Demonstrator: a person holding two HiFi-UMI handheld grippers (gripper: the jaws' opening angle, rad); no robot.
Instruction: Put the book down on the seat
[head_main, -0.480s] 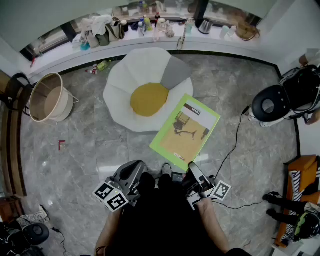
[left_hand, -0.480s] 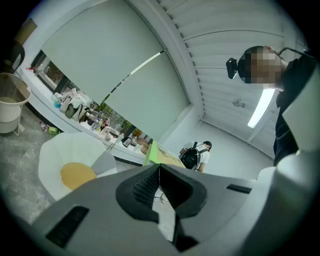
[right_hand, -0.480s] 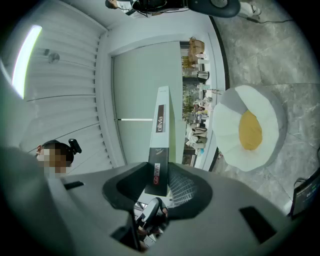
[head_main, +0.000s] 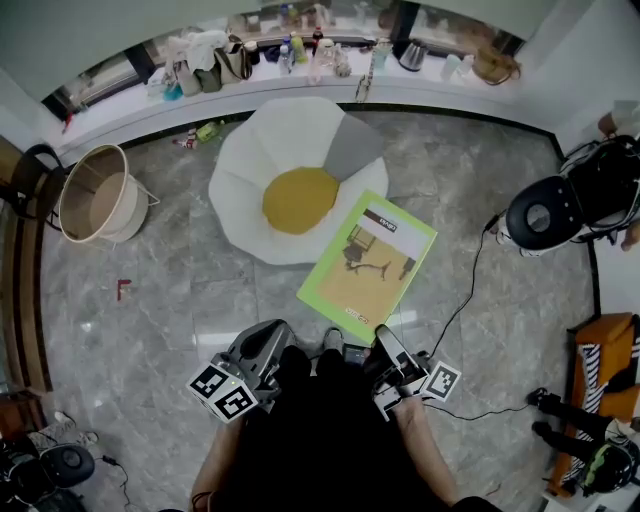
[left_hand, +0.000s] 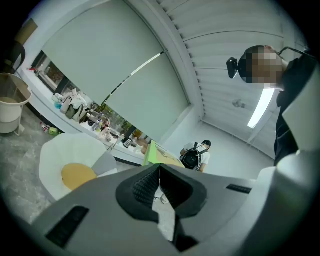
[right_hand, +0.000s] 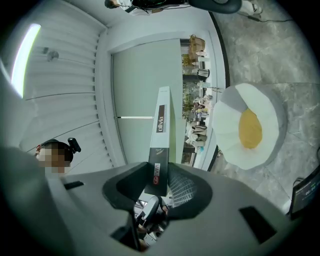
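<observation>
My right claw (head_main: 379, 341) is clamped on the book (head_main: 370, 262). In the right gripper view both pads press on its dark spine edge, with the jaws standing fairly wide around its thickness. In the head view the grip is at the book's near corner, at about 6 o'clock on the green cover. From there the book reaches away from me toward 12 o'clock, cover up.

The seat (head_main: 290, 150), a white egg-shaped cushion with a yellow middle, lies on the grey marble floor (head_main: 150, 300), at about 11 o'clock from the book. The book's far left edge runs along the seat's rim at roughly the seat's 4 o'clock. I cannot tell whether the two touch. The yellow middle is uncovered.

My left claw (left_hand: 159, 172) hangs low at 7 o'clock of the book, well apart from it. Its jaws are closed together with nothing between them.
</observation>
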